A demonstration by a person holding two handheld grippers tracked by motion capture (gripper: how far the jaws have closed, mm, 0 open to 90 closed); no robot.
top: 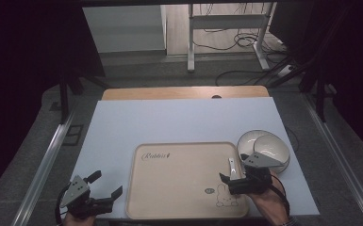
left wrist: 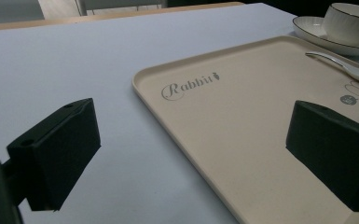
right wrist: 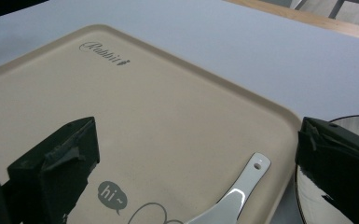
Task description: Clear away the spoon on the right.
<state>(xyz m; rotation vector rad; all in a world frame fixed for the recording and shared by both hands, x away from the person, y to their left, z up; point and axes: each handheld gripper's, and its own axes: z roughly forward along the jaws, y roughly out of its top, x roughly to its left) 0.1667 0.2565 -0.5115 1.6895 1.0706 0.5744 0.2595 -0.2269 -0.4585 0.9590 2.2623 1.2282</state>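
A beige tray [top: 184, 188] printed with "Rabbit" and a rabbit drawing lies on the white mat. On its right side rests a white ceramic spoon [top: 232, 166]. My right gripper [top: 233, 168] is open over it, and in the right gripper view the spoon's handle [right wrist: 242, 186] lies on the tray [right wrist: 168, 107] between the wide black jaws without touching either pad. My left gripper [top: 106, 184] stands open and empty at the tray's near left corner, low over the mat. The left gripper view looks across the tray [left wrist: 242, 107] to the spoon [left wrist: 349, 67].
A white bowl [top: 273, 148] sits on a saucer [top: 247, 139] just off the tray's right edge, close behind my right gripper; the bowl [left wrist: 354, 23] and saucer [left wrist: 314, 30] appear at the far right in the left gripper view. The white mat [top: 169, 122] covers a wooden table [top: 184, 92]. Metal rails [top: 47, 160] flank the table.
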